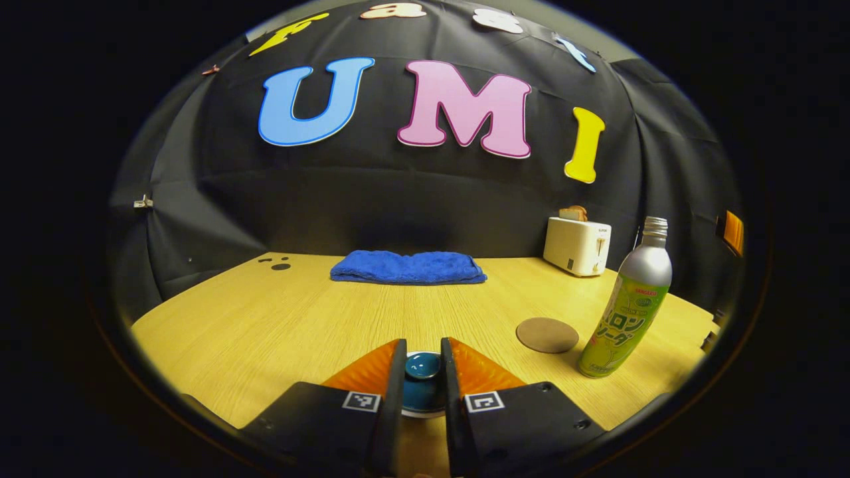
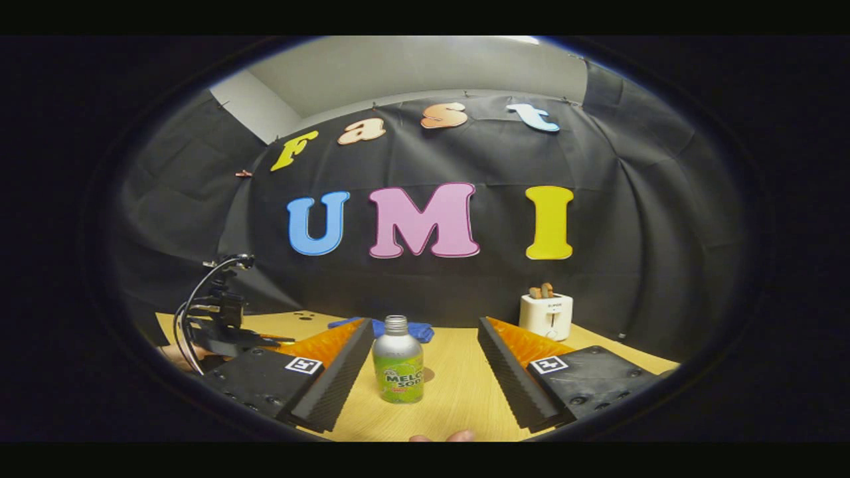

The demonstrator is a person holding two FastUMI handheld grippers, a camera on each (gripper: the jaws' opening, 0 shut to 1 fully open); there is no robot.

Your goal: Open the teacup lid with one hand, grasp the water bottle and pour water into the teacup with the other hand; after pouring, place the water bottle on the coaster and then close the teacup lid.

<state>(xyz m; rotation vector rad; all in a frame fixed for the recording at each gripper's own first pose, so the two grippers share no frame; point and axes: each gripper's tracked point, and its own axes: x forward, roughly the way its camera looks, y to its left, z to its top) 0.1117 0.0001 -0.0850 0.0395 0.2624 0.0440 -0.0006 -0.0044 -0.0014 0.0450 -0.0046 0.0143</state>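
Left gripper (image 1: 423, 372): the two fingers sit close on either side of the round glossy dark-teal knob of the teacup lid (image 1: 423, 365), low over the near edge of the pale wood bench (image 1: 265, 325). Contact on both sides looks likely, but I cannot tell for sure whether they are pressing. The teacup itself is mostly hidden between the fingers; a white rim shows beneath the teal.

Right gripper (image 2: 422, 372): jaws spread wide, released, with the silver-shouldered metal bottle with a green label (image 2: 397, 368) standing upright between them and farther out, not touched on either side.

Risks, as I judge them:
- The knob is small, smooth and rounded. A shallow or off-centre pinch could let the lid slip and drop back on the cup.
- Lifting at a tilt could drag the cup toward the near edge.
- The bottle is tall and narrow, apparently uncapped. A one-sided nudge during approach could topple it and spill.

In the left gripper view the bottle stands toward the bench's right edge, just beside the flat round brown coaster (image 1: 547, 334). A folded blue towel (image 1: 408, 267) lies at the far edge, a white toaster (image 1: 576, 245) in the far right corner.
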